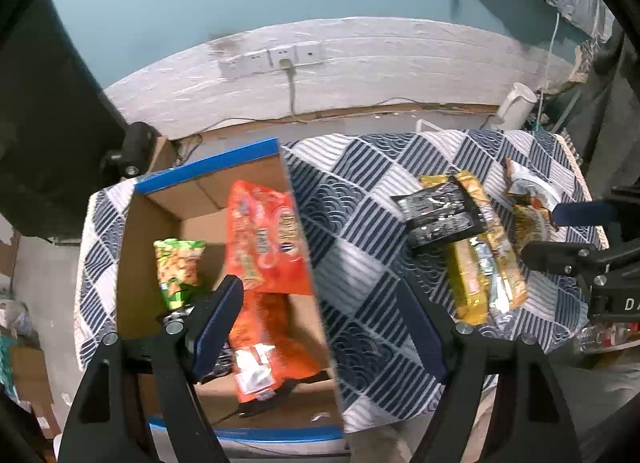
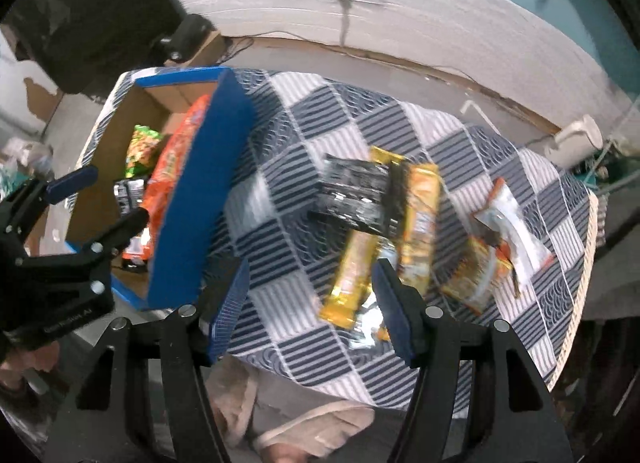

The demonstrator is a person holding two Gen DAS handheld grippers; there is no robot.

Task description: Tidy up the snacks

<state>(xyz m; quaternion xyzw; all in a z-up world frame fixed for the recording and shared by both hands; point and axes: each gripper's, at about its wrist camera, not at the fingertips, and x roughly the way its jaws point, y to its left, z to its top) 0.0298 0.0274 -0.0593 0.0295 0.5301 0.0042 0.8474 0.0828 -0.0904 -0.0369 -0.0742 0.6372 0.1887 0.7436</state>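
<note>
A blue-edged cardboard box point(image 1: 160, 223) stands on the left of the checked table. In it lie an orange snack bag point(image 1: 268, 247), a green snack bag point(image 1: 178, 263) and a small dark packet point(image 2: 129, 192). My left gripper point(image 1: 320, 327) is open and empty, over the box's right wall. On the cloth lie a black packet point(image 1: 440, 215), yellow and orange packets point(image 1: 484, 263) and a white-orange packet point(image 2: 508, 227). My right gripper point(image 2: 312, 307) is open and empty, just in front of the yellow packets point(image 2: 360, 271).
The checked tablecloth point(image 1: 360, 203) covers a small table. A white kettle point(image 1: 516, 103) stands beyond its far right edge. A wall with sockets point(image 1: 272, 59) runs behind. A dark cabinet point(image 1: 44, 123) stands at the left. The table's near edge drops off close to me.
</note>
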